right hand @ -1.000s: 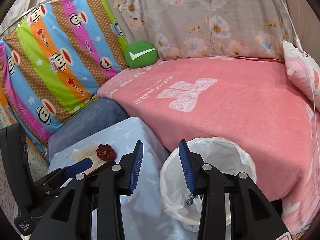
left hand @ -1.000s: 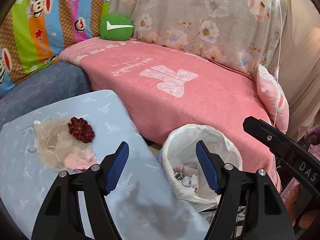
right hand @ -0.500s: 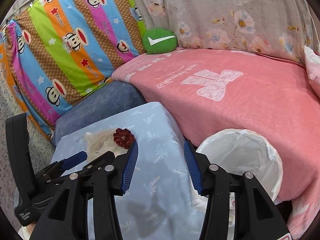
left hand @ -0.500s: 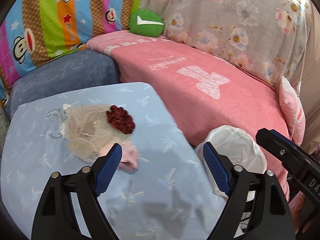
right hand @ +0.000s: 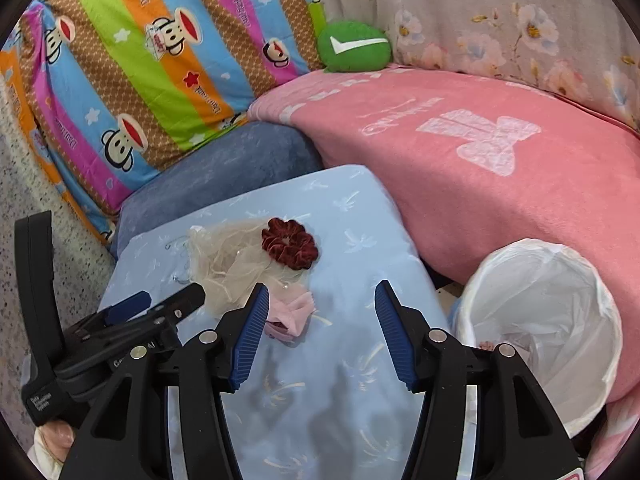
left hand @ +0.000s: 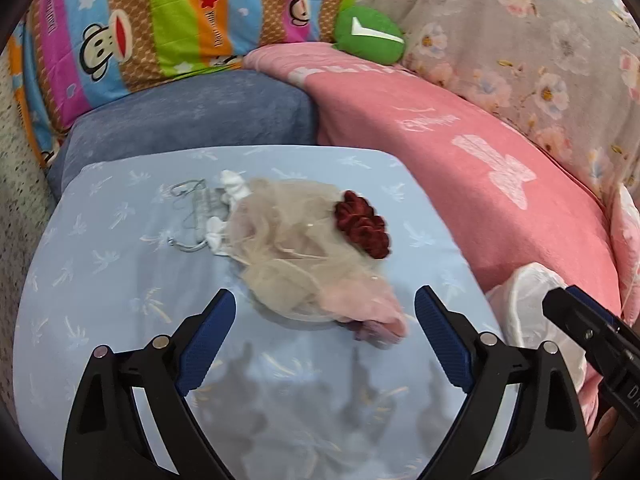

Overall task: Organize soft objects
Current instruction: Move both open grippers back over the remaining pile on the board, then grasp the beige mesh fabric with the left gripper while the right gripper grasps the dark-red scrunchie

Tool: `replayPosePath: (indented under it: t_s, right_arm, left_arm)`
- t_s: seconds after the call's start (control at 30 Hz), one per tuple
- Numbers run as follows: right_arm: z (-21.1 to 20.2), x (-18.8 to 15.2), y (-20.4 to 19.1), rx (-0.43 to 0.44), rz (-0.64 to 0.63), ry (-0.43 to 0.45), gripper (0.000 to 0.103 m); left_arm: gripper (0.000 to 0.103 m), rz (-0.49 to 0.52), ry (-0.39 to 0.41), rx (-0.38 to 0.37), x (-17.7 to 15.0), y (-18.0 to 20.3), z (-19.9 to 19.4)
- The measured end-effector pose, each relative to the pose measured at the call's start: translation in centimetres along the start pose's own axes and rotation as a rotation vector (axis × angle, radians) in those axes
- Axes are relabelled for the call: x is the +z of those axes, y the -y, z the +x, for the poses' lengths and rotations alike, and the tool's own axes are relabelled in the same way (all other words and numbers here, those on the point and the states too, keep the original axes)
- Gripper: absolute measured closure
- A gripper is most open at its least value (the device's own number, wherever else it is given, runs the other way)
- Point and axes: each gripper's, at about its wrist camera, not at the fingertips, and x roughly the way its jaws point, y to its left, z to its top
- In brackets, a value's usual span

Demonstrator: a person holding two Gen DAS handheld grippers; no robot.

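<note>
A: Blue-clothed table (left hand: 120, 320) before a pink sofa; the soft pile, tulle (left hand: 288, 240), scrunchie (left hand: 362, 224) and pink cloth (left hand: 376, 312), lies mid-table.

B: Risks?

A: Left claw (left hand: 324, 336) and right claw (right hand: 320, 328) are both opening, empty. Tulle could snag the hangers (left hand: 192, 208) beside it and drag them. The bin (right hand: 560, 320) stands right of the pile; the claws crowd each other.

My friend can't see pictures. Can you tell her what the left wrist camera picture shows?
The left hand-held gripper, jaws opening with nothing between them, points at a heap of beige netting, a dark red scrunchie and pink cloth on a light blue cover. A white-lined bin stands to the right.
</note>
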Motion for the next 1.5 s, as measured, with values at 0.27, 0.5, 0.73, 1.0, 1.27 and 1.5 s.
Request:
replayPosePath:
  t_s: [0.27,0.5,0.73,1.0,1.27,1.5]
  right_arm:
    - [4.8,0.6,-1.9,0.008,-0.02,-0.037,0.048]
    - [9.0,2.2,-3.4,0.007,-0.063,-0.048,0.048]
    - [13.3,3.4,-4.2,0.012,-0.081,-0.078,0.048]
    - [17.7,3.0,-5.5,0.008,-0.121,-0.138,0.052]
    - [19.0,2.7,-5.8,0.021,-0.129,-0.18,0.088]
    - [13.3,4.2,-5.9,0.042,-0.136,-0.079,0.092]
  left_arm:
    - [0.014,-0.049,-0.042,0.037,1.3,-2.9,3.3]
    - [0.015,-0.069,-0.057,0.051,3.1,-3.7,6.3]
    - [0.032,-0.068,-0.068,0.009,4.3,-3.9,8.1]
    - [0.093,-0.04,-0.111,-0.033,3.7,-4.1,9.0]
    - [0.099,-0.033,-0.068,-0.061,4.2,-3.7,6.9]
    - [0.099,-0.01,0.002,-0.073,5.7,-2.5,3.6]
